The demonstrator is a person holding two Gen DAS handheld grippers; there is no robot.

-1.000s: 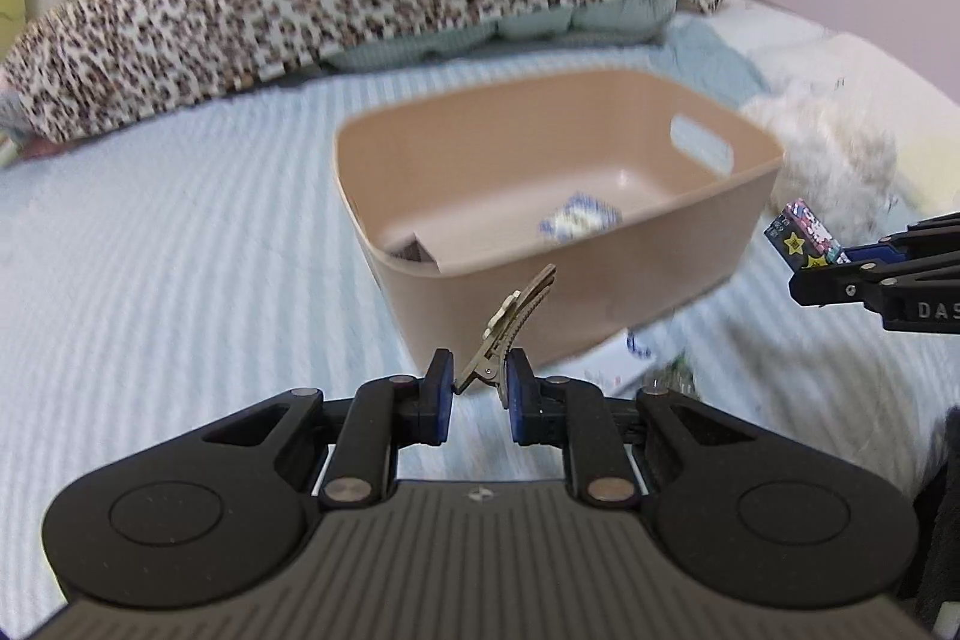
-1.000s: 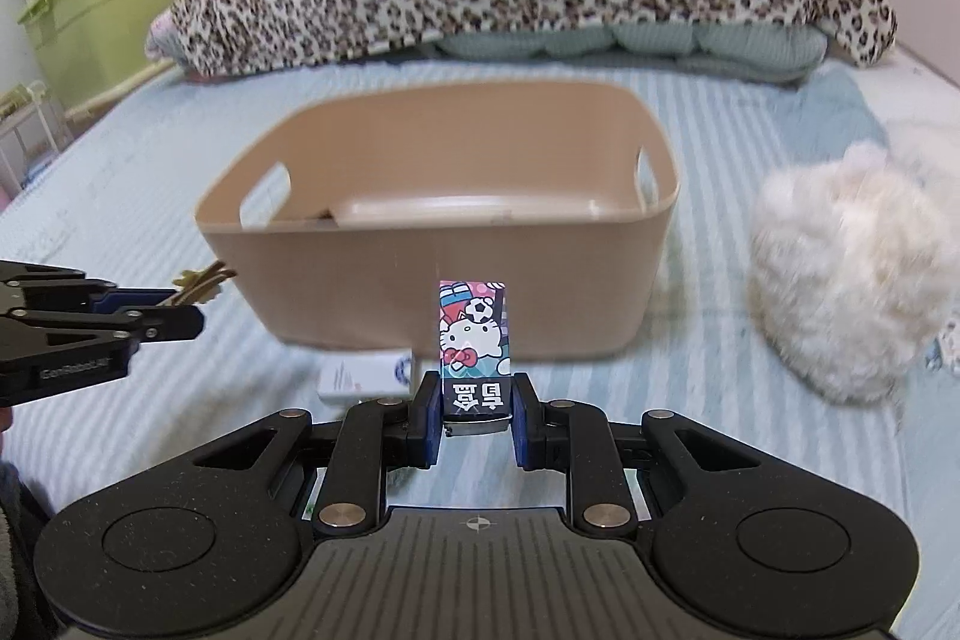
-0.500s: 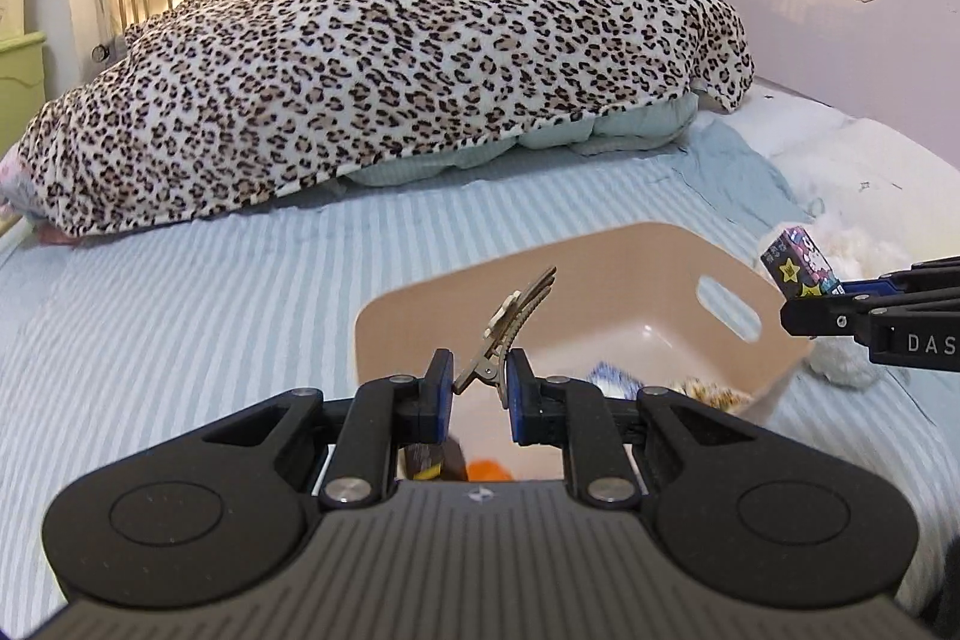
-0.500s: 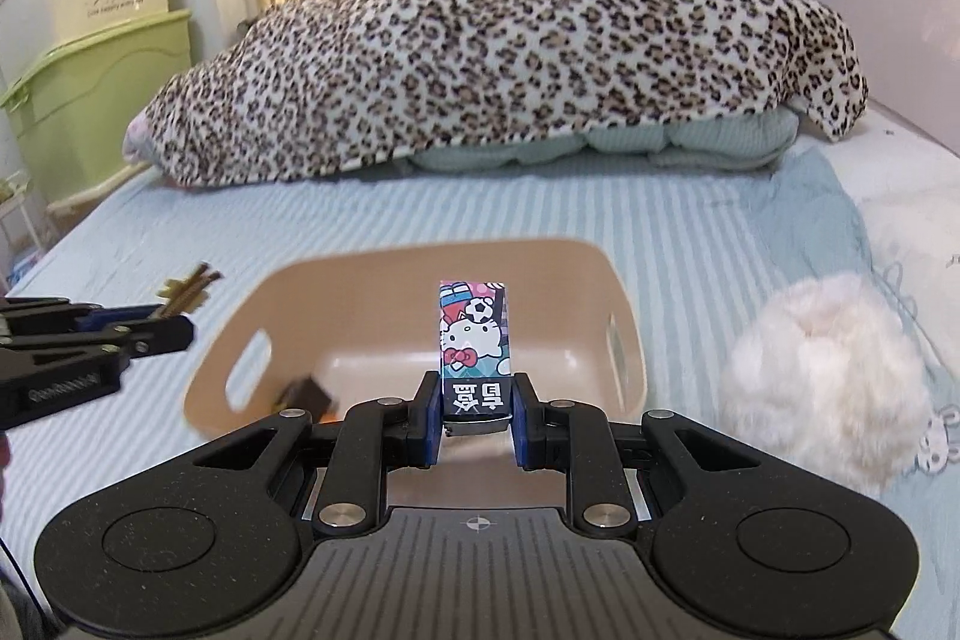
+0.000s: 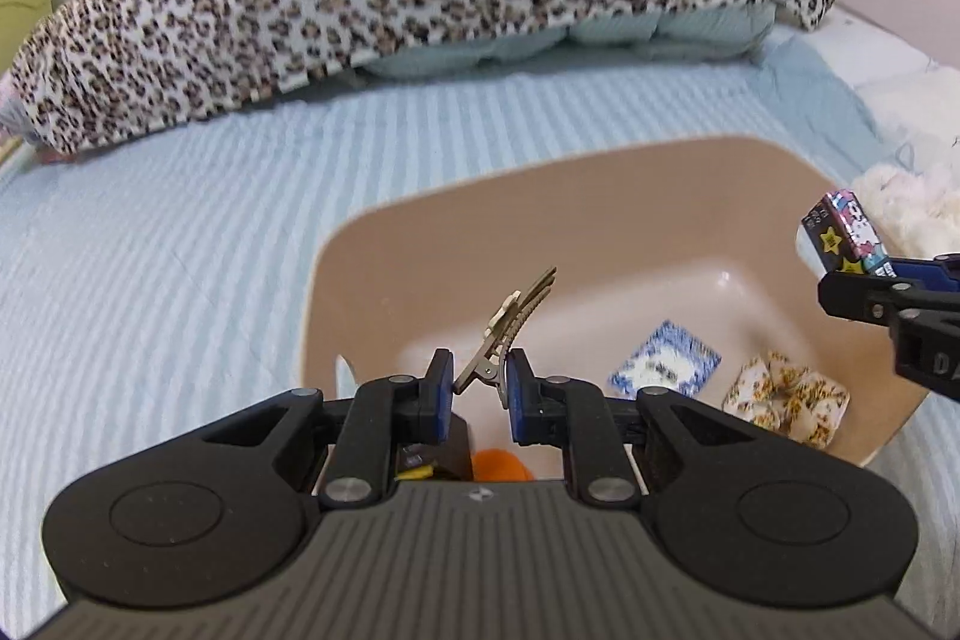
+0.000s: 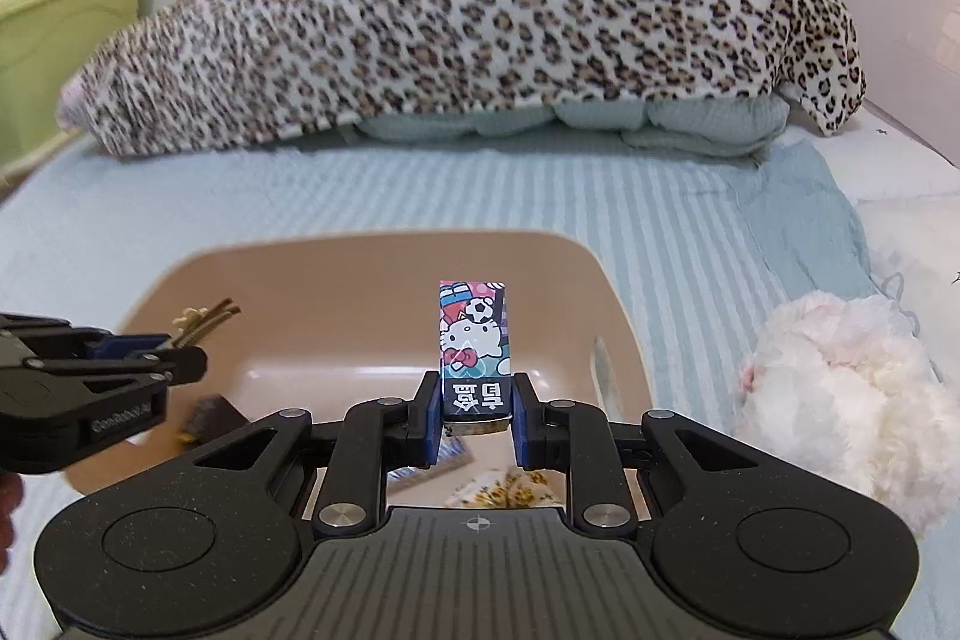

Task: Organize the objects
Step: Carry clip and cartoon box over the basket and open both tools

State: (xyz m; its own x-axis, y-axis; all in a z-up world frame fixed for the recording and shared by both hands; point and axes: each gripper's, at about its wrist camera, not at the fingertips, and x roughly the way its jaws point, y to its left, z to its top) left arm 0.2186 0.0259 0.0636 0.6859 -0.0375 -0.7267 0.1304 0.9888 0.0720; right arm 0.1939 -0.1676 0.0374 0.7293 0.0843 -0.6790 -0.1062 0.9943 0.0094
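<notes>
A tan plastic bin [image 5: 420, 244] [image 6: 372, 274] sits on the striped blue bed. My left gripper [image 5: 478, 387] is shut on a brown hair clip [image 5: 510, 325] and holds it above the bin's near left part. My right gripper [image 6: 474, 409] is shut on a small Hello Kitty box [image 6: 474, 340] above the bin; the box also shows in the left wrist view [image 5: 849, 235]. Inside the bin lie a blue-and-white packet [image 5: 663, 367], a floral scrunchie [image 5: 786, 397], an orange item [image 5: 501, 463] and a dark item [image 6: 207, 415].
A leopard-print blanket [image 6: 468, 34] lies heaped across the far end of the bed over a pale green quilt [image 6: 600, 121]. A white fluffy toy [image 6: 840, 400] lies right of the bin. Green storage boxes [image 6: 54, 58] stand at the far left.
Both grippers rose from in front of the bin to above it, then tilted down and moved forward over its inside. Each kept its hold on its object.
</notes>
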